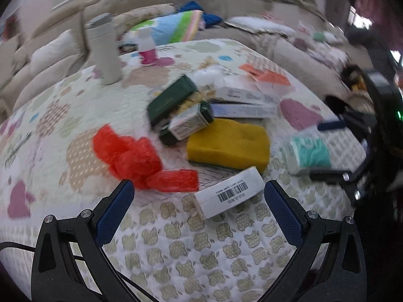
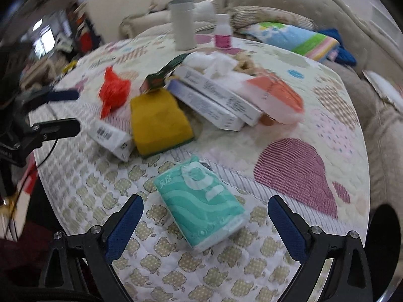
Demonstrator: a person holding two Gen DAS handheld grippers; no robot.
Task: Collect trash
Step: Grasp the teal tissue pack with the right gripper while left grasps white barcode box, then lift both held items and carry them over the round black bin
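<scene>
A quilted round table (image 1: 176, 246) holds scattered trash. In the left wrist view my left gripper (image 1: 199, 196) is open, with a white barcode box (image 1: 229, 195) between its fingertips and a crumpled red plastic bag (image 1: 133, 158) just ahead left. A yellow sponge (image 1: 229, 146), dark green boxes (image 1: 171, 100) and long white boxes (image 1: 244, 105) lie beyond. In the right wrist view my right gripper (image 2: 205, 209) is open around a teal tissue pack (image 2: 201, 201). The sponge (image 2: 158, 123), red bag (image 2: 113, 90), barcode box (image 2: 110, 136) and an orange-and-white packet (image 2: 277, 98) lie farther off.
A grey tumbler (image 1: 103, 50) and a small pink-based bottle (image 1: 147, 47) stand at the table's far side. A beige sofa (image 1: 50, 58) with a striped cloth (image 1: 171, 27) curves behind. The table edge drops off at the right (image 1: 352, 201).
</scene>
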